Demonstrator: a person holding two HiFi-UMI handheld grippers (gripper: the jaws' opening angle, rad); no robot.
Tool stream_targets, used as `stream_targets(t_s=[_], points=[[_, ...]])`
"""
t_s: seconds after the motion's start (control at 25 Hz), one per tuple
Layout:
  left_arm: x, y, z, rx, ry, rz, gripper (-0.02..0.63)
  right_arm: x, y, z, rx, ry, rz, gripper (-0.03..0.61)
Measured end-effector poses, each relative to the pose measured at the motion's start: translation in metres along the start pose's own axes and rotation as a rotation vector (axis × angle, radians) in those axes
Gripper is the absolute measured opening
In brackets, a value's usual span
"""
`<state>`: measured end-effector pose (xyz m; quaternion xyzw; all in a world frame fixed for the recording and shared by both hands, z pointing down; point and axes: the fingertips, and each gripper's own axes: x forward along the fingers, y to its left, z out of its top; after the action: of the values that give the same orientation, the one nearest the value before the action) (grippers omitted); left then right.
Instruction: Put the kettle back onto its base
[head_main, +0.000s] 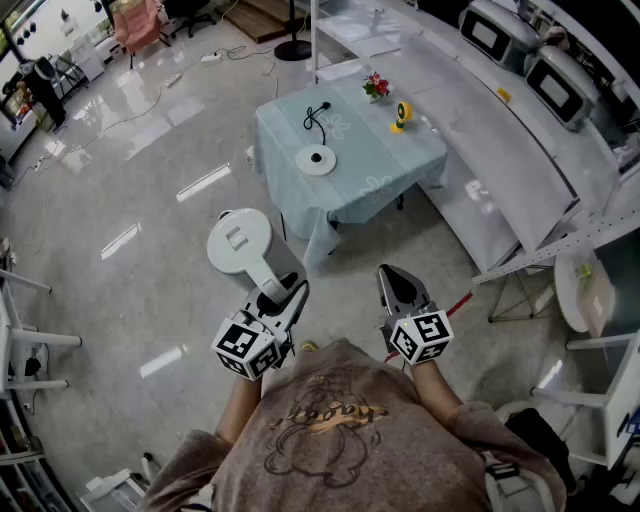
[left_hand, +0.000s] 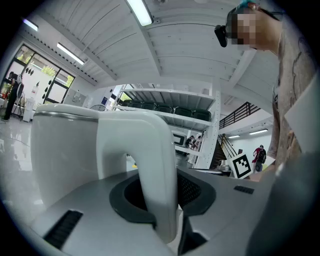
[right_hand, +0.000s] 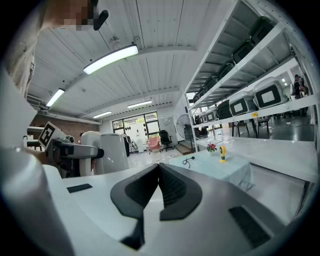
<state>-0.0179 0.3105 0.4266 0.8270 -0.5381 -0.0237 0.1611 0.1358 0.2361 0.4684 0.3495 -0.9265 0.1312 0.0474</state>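
A white kettle (head_main: 238, 245) hangs over the floor, short of the table. My left gripper (head_main: 288, 298) is shut on its curved handle (left_hand: 152, 165), and the kettle body (left_hand: 65, 155) fills the left of the left gripper view. The round white base (head_main: 317, 160), with a black cord, lies on the light blue tablecloth (head_main: 365, 165) ahead. My right gripper (head_main: 393, 278) is level beside the left one, shut with nothing between its jaws (right_hand: 160, 167). From the right gripper view the kettle (right_hand: 107, 150) shows at the left.
A small flower pot (head_main: 376, 86) and a yellow object (head_main: 401, 115) stand at the table's far side. A long white shelf unit (head_main: 520, 150) with boxes runs along the right. A white stool (head_main: 585, 285) stands at the right, and chairs and cables lie on the far floor.
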Motion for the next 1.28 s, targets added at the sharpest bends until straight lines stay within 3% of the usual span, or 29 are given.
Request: stream_targets(t_s=[0.44,0.84,1.28], points=[[-0.008,0.007,-0.001,0.032,0.003,-0.016,0.115,0.004,0.013,0.004,0.021,-0.008,0.024,-0.005],[-0.014,0.017,-0.004,0.003,0.021,-0.111,0.115,0.006,0.030,-0.015,0.049,0.030,-0.034,-0.005],[0.013,0.045,0.001,0.011,0.026,-0.132,0.114,0.035,0.015,-0.012,0.047,0.023,-0.056,-0.005]])
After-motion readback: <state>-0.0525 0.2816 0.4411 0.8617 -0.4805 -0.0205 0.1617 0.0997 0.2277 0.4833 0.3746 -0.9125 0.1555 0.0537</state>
